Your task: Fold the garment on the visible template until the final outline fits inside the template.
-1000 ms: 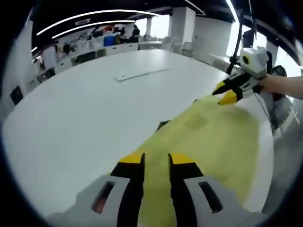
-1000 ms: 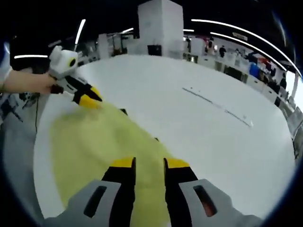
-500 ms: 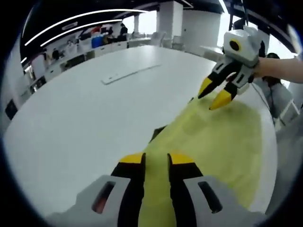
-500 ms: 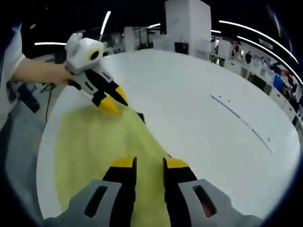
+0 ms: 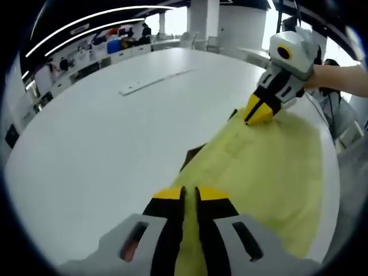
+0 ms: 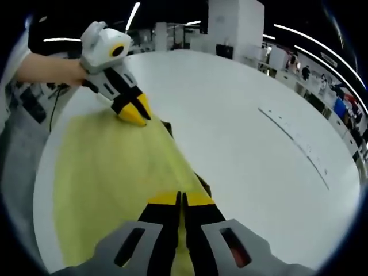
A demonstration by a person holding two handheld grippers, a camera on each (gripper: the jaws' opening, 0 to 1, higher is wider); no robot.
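Note:
A pale yellow garment (image 5: 270, 167) lies spread on the white table (image 5: 98, 132), near its edge; it also appears in the right gripper view (image 6: 109, 178). My left gripper (image 5: 190, 195) is shut on the garment's near edge, with yellow cloth pinched between the jaws. In the right gripper view it (image 6: 135, 112) comes in from the left, closed on the far corner. My right gripper (image 6: 179, 199) is shut on the garment's edge too, and it (image 5: 260, 112) enters the left gripper view from the right, held by a hand. A dark strip (image 5: 191, 156) peeks out beside the cloth's edge.
A long thin pale strip (image 5: 154, 82) lies on the table's far side, seen also in the right gripper view (image 6: 296, 144). The table edge (image 5: 330, 172) runs just past the garment. Desks, pillars and people stand far behind.
Both grippers were open over the garment's edge; both have now shut on the cloth. The right gripper has come down onto its corner.

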